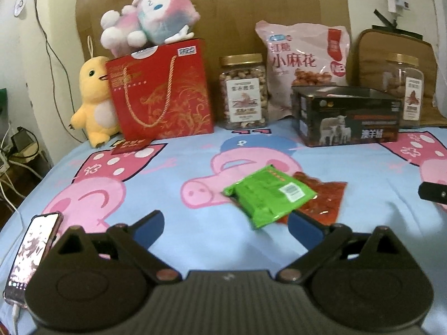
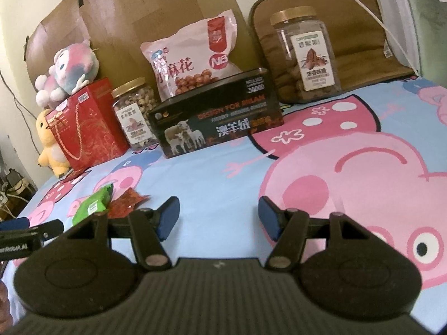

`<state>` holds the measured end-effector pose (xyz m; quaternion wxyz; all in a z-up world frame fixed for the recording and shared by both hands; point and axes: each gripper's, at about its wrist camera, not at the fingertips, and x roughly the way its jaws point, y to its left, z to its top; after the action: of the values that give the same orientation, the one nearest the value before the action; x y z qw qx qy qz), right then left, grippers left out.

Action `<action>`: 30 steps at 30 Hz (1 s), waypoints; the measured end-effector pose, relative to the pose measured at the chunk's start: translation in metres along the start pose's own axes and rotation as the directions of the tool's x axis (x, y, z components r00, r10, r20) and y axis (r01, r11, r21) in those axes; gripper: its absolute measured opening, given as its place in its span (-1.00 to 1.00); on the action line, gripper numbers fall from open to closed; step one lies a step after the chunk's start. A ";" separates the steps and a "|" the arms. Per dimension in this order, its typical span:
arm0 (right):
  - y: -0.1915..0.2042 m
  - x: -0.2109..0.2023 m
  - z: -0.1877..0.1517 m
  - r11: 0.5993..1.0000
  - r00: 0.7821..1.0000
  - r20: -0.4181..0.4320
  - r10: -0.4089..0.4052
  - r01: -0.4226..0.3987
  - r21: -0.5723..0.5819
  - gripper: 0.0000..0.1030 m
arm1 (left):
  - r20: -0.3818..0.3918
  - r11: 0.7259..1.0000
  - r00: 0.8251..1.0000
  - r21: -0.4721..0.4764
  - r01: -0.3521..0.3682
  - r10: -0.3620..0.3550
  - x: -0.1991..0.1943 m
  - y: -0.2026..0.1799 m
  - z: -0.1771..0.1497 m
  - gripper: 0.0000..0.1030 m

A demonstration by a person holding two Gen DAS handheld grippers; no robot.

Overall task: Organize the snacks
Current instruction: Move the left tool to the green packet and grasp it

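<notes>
A green snack packet (image 1: 268,195) lies on the cartoon bedsheet, partly over a red snack packet (image 1: 324,199). My left gripper (image 1: 226,227) is open and empty just short of them, its right finger beside the green packet's near edge. Both packets show at the left in the right wrist view, the green packet (image 2: 90,205) and the red packet (image 2: 124,203). My right gripper (image 2: 218,216) is open and empty over bare sheet. An open black tin box (image 1: 346,115) stands behind; it also shows in the right wrist view (image 2: 215,117).
Along the back stand a red gift bag (image 1: 160,92), a nut jar (image 1: 243,90), a pink snack bag (image 1: 303,67), a second jar (image 2: 306,54) and plush toys (image 1: 148,16). A phone (image 1: 30,256) lies at the left bed edge.
</notes>
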<state>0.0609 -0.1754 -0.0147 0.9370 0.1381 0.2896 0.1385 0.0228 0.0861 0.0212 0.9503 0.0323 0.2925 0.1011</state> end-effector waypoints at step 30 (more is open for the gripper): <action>0.144 0.091 0.004 0.784 0.919 -0.307 0.249 -0.377 -0.493 0.40 | -0.084 0.862 0.903 -0.346 0.370 -0.421 0.061 0.073 0.029 0.60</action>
<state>0.1097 -0.0120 -0.0083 0.8616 -0.1034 0.3155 0.3839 0.0757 0.1702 0.0208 0.9170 -0.1919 0.3463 -0.0479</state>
